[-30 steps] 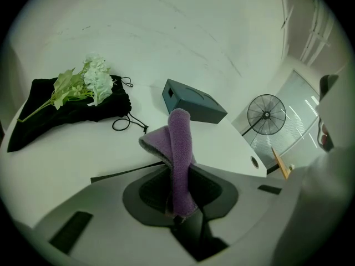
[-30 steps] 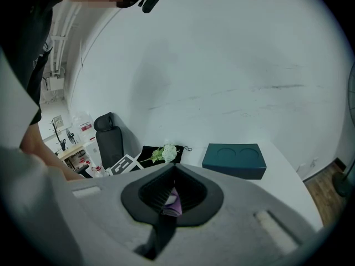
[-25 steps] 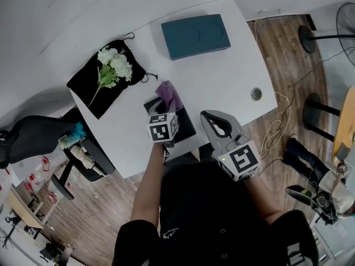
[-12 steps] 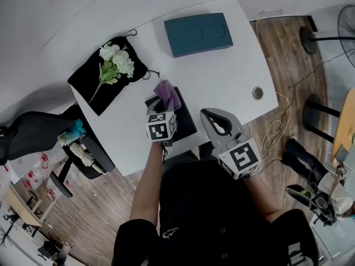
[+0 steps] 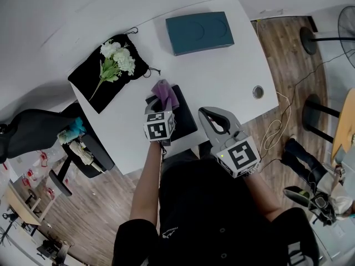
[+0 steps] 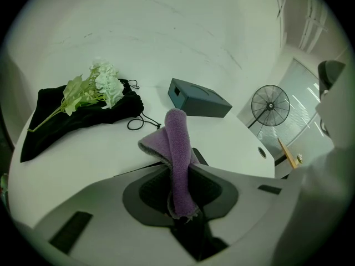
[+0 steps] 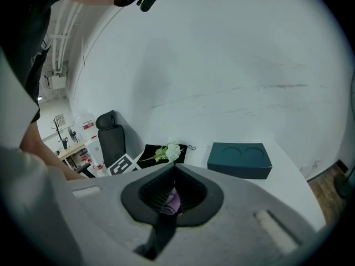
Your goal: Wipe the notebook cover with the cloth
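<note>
Cloth: purple, pinched between the jaws of the left gripper.
Notebook: black, directly beneath cloth, at the near edge of the table.
Right gripper: jaws pressed together, empty, just right of notebook.
Far edge: teal box.

The head camera is looking steeply down from above the person, taking in the whole white tabletop and the floor around it. The camera on the left gripper is riding low over the tabletop's near edge, facing the far edge. The camera on the right gripper is looking levelly across from further back. All three are sharing the teal box and white flowers.
</note>
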`<state>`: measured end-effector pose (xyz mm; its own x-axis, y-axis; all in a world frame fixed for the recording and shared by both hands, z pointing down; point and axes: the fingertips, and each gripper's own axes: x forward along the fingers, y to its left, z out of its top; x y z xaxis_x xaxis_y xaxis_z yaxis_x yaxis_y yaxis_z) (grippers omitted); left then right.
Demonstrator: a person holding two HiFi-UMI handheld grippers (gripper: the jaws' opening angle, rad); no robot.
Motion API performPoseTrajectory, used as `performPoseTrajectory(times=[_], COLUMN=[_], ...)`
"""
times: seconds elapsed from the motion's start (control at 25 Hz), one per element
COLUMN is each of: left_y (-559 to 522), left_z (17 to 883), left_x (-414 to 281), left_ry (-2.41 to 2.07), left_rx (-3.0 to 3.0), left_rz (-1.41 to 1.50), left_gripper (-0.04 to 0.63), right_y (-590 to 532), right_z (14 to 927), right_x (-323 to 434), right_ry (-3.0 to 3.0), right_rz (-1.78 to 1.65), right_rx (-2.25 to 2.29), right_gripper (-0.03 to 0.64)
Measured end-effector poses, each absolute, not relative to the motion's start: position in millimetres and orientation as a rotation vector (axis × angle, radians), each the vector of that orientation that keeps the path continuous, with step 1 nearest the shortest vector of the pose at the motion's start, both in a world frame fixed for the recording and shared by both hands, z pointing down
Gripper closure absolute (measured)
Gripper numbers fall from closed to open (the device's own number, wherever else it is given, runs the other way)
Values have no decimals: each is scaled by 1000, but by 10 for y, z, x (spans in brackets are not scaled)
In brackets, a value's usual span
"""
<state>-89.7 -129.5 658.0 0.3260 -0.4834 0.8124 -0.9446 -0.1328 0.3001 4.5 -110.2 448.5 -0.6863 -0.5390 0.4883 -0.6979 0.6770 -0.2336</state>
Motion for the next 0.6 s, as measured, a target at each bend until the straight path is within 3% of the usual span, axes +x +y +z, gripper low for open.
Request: performPoseTrajectory(times=[0.6], left_y=[-1225], left_z=[6571], left_x=[-1135], left_ry=[-1308], left_rx=[1732], left_rz=[714], left_gripper=[509], right_y=[-1058], right_z=[4490], right_x=[-131], right_ry=[-2518], right_rz=[570], right_rx=[931], right_gripper=[612])
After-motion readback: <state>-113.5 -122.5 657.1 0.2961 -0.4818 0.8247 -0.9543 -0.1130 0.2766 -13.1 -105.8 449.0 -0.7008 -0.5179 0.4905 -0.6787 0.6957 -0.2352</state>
